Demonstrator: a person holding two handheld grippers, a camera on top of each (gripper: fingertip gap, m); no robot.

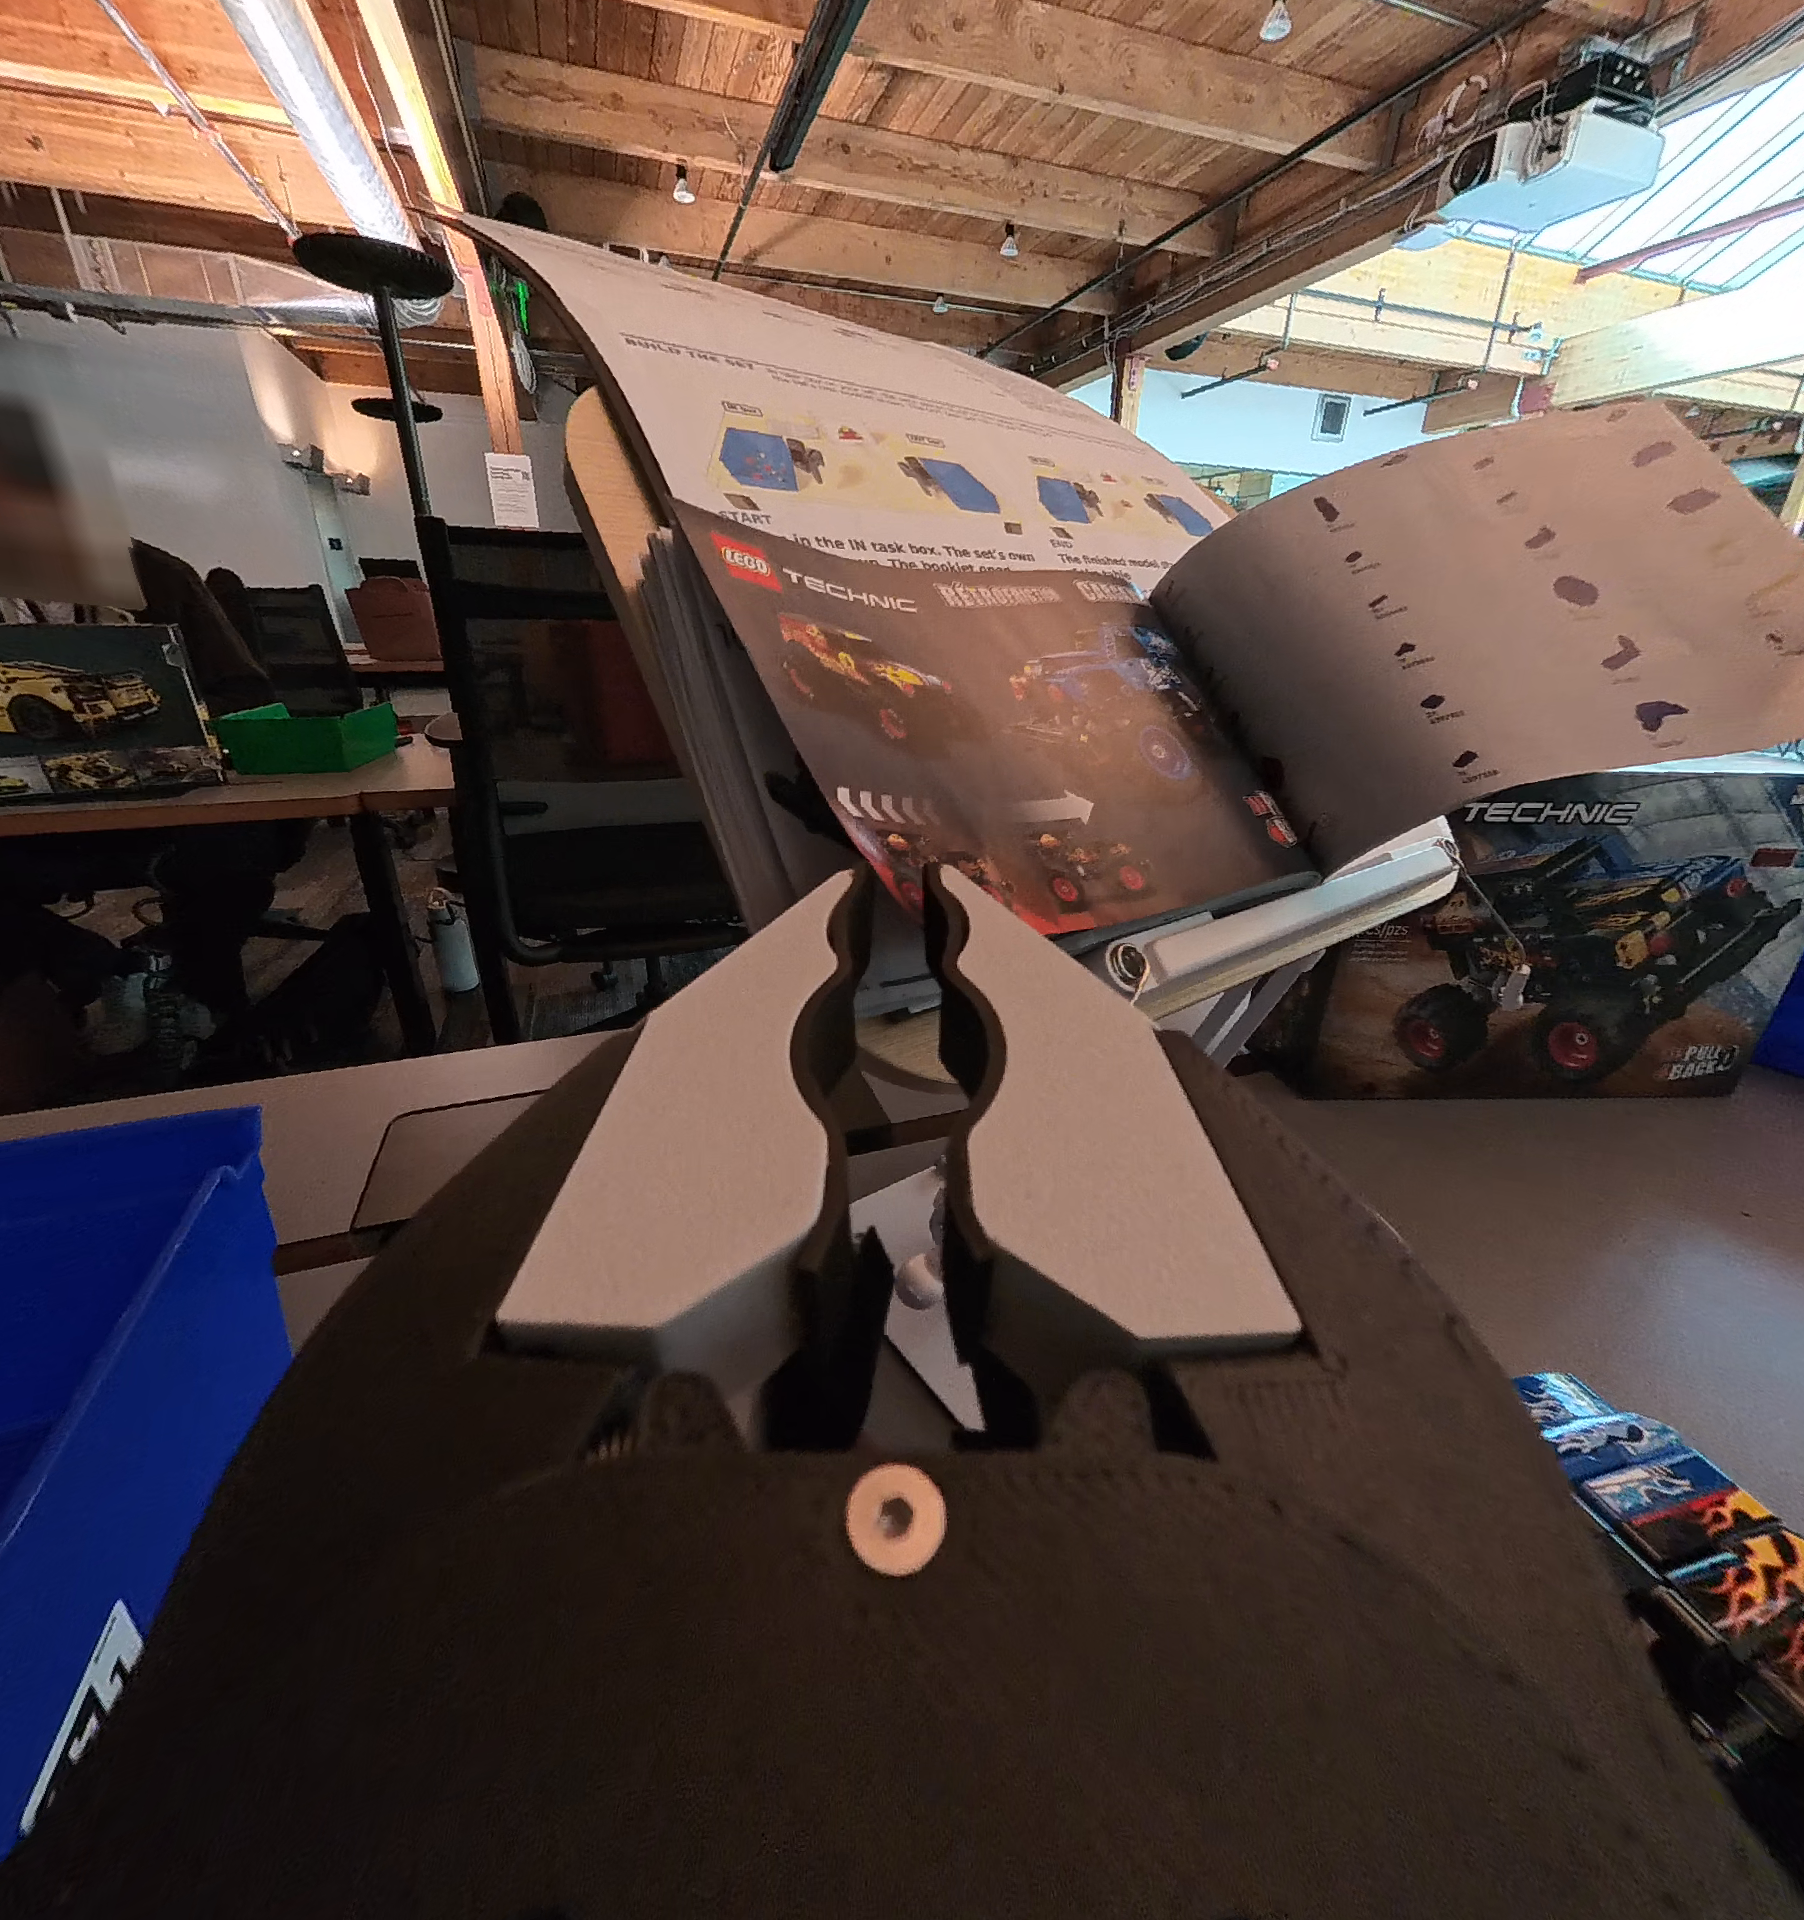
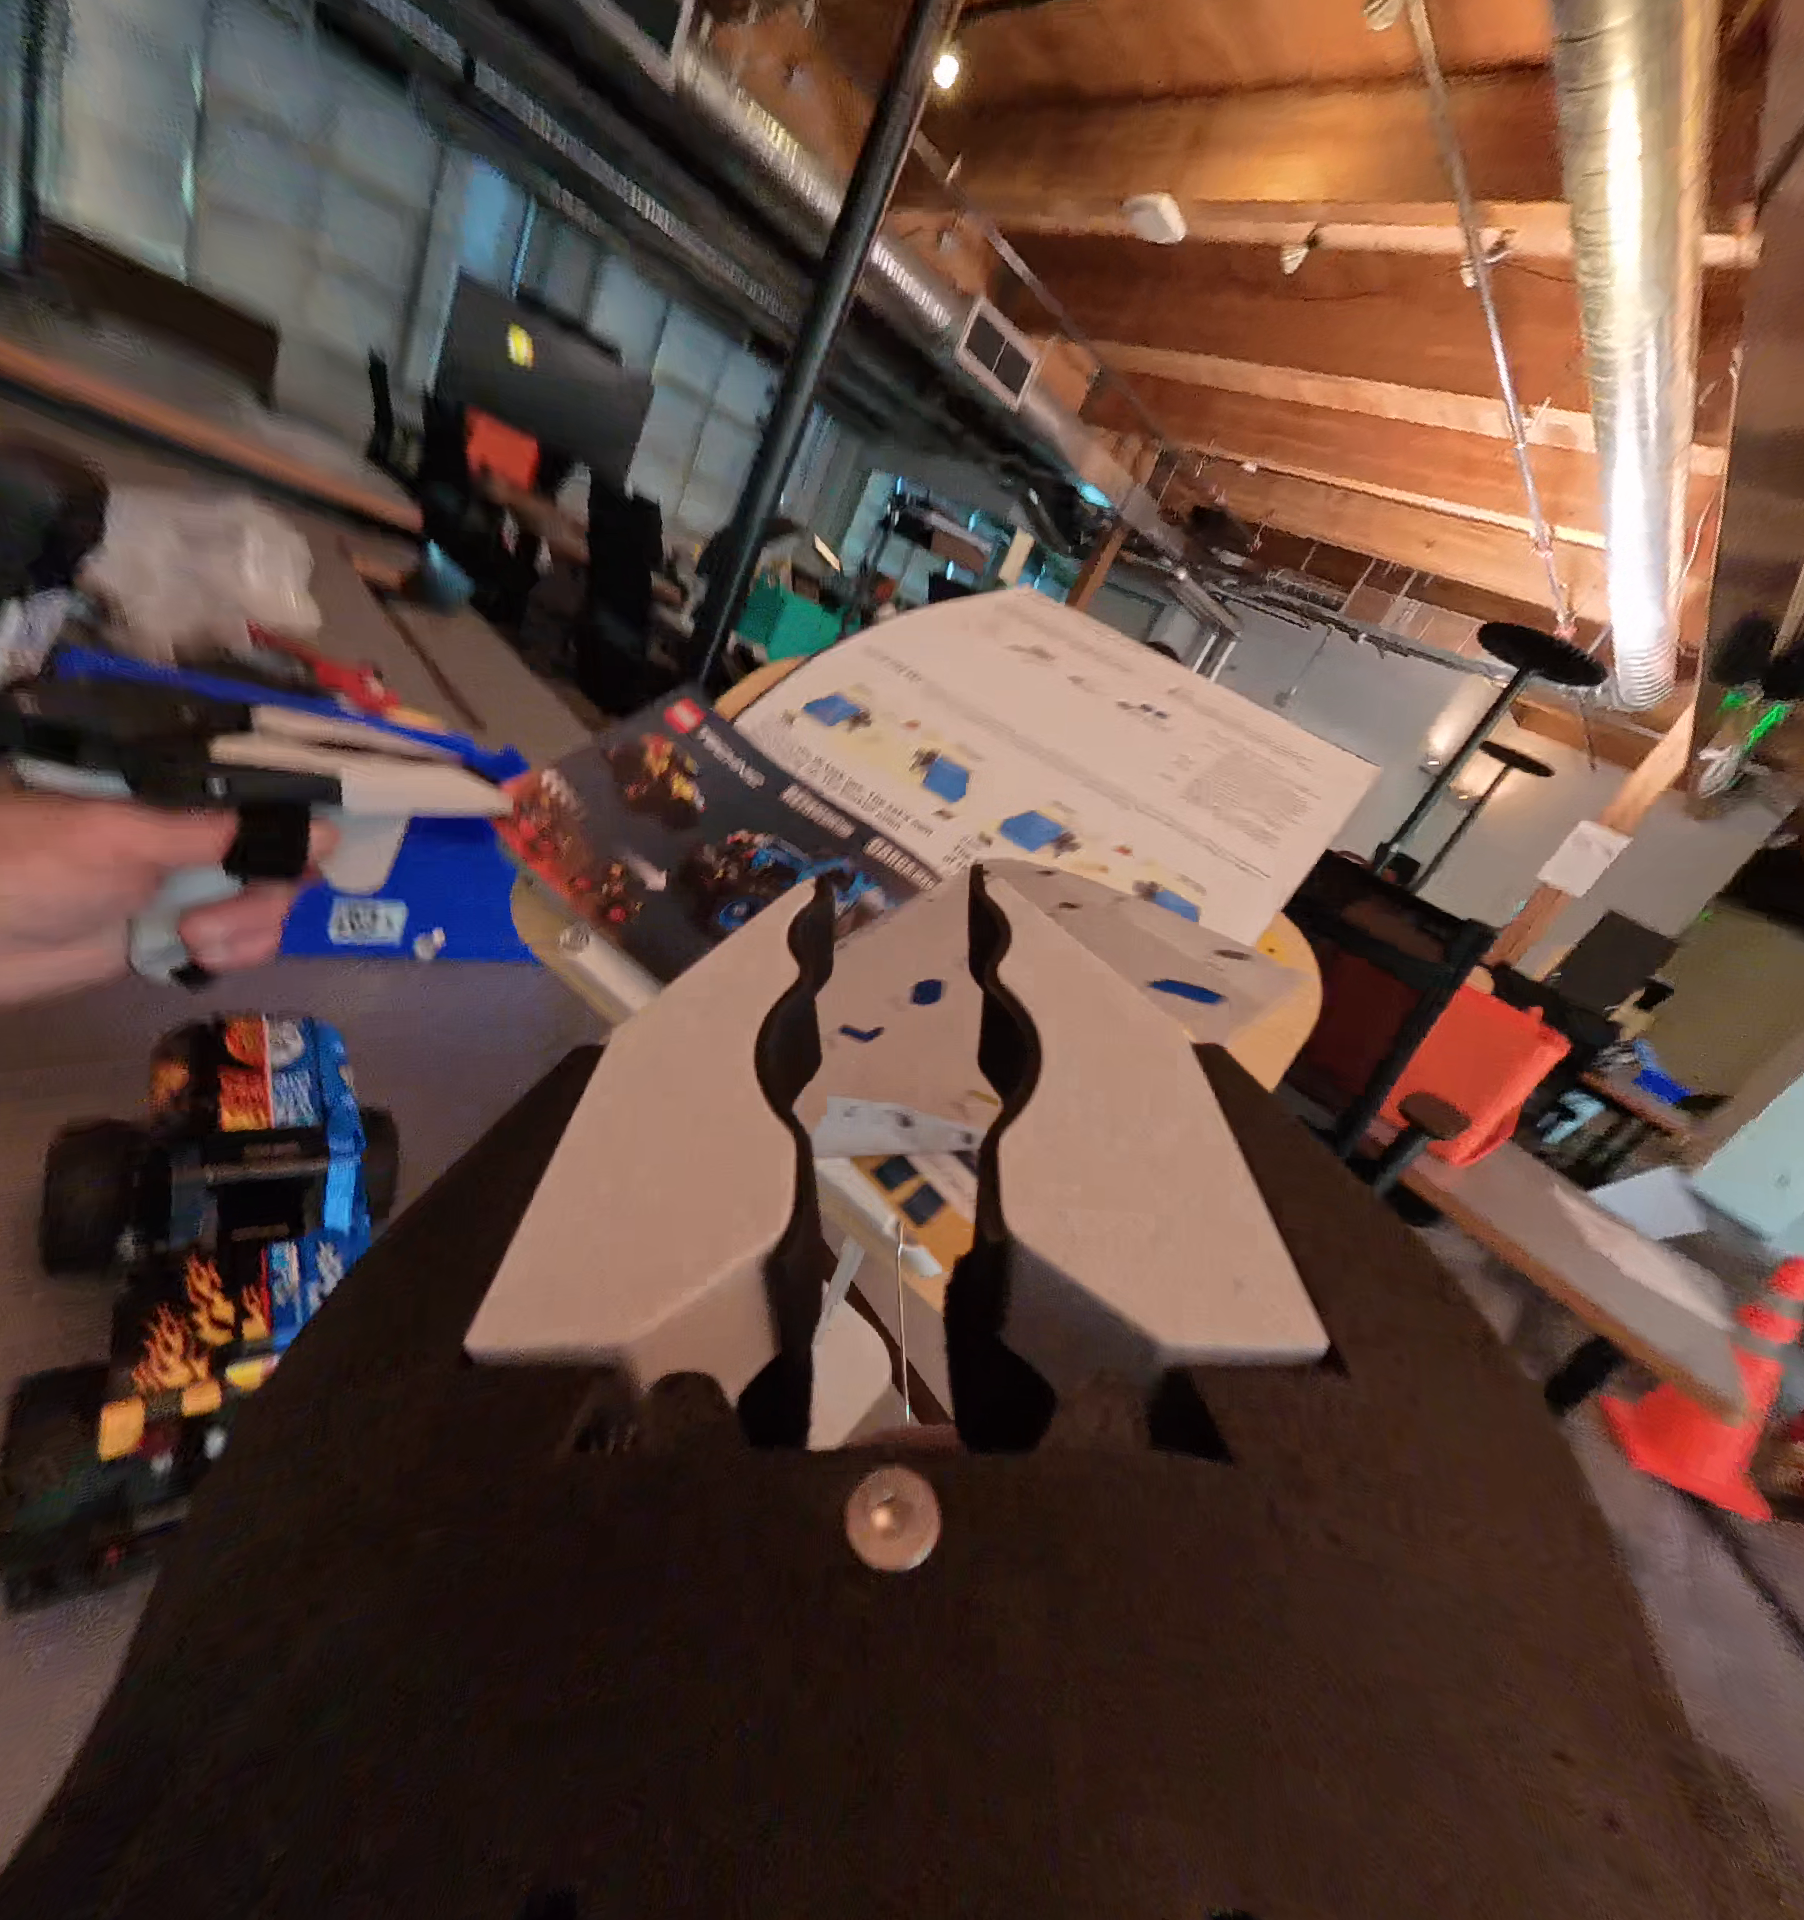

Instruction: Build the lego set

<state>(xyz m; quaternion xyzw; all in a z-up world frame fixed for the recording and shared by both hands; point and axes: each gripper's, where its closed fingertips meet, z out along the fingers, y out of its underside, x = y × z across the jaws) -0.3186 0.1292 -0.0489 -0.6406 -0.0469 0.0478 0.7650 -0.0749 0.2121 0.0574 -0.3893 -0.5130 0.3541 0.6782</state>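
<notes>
An open Lego instruction booklet (image 1: 991,717) leans on a grey stand (image 1: 1282,940). My left gripper (image 1: 894,883) is shut on the booklet's lower edge. In the right wrist view it (image 2: 508,795) pinches the booklet's (image 2: 690,821) left corner, with a hand behind it. One page (image 1: 1500,603) is curled up to the right. My right gripper (image 2: 900,891) is open, and that page (image 2: 893,997) shows through the gap between its fingers. A built blue, black and flame-patterned monster truck (image 2: 202,1247) stands on the table, also in the left wrist view (image 1: 1729,1558).
A printed sheet (image 1: 877,416) stands behind the booklet. The set's box (image 1: 1563,935) stands to the right of the stand. A blue bin (image 1: 87,1351) is at the left. An orange cone (image 2: 1729,1403) stands on the floor at the right. Other tables, chairs and a seated person are behind. One gripper's finger ends stand about 30 cm off the other's.
</notes>
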